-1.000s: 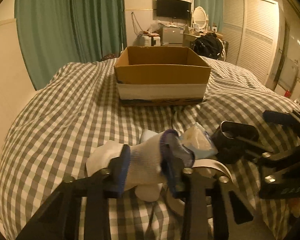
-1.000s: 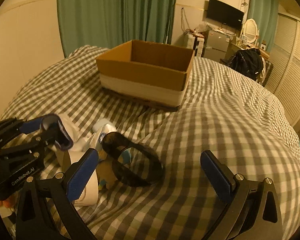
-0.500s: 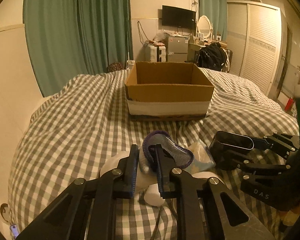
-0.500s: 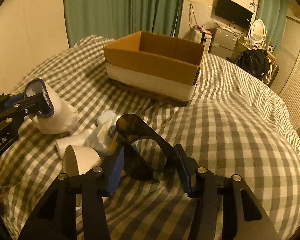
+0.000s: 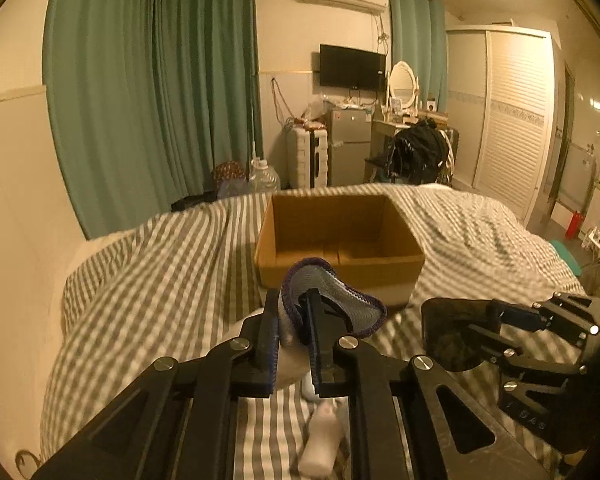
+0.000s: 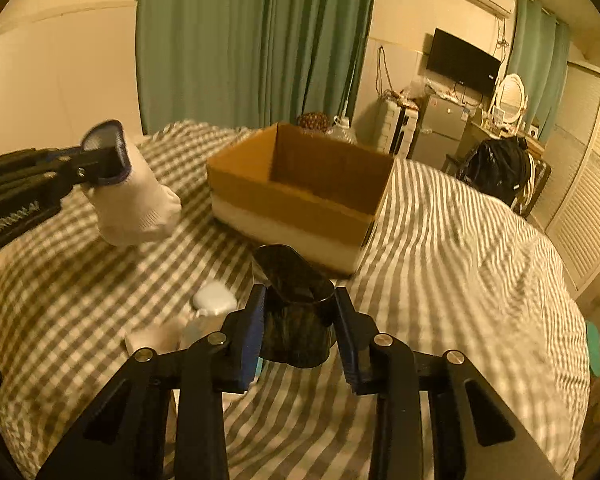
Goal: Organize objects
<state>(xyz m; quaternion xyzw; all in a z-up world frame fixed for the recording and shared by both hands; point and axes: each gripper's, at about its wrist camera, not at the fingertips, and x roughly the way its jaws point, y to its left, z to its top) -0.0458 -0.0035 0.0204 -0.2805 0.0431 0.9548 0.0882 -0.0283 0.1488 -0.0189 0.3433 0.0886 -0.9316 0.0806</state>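
Sock (image 5: 332,304), white with purple cuff, soft and light: my left hand-held gripper (image 5: 292,344) pinches its cuff, aloft short of the cardboard box (image 5: 340,240). Right hand-held gripper (image 6: 300,328) clamps a stiff dark cup (image 6: 296,312) (slick-looking, grip mid-wall).

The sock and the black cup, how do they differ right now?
The sock is white, soft cloth with a purple cuff; the black cup is dark, glossy and rigid. The sock hangs limp from the left gripper, pinched at its cuff; the cup stands upright in the right gripper. Both are lifted off the bed, short of the cardboard box.
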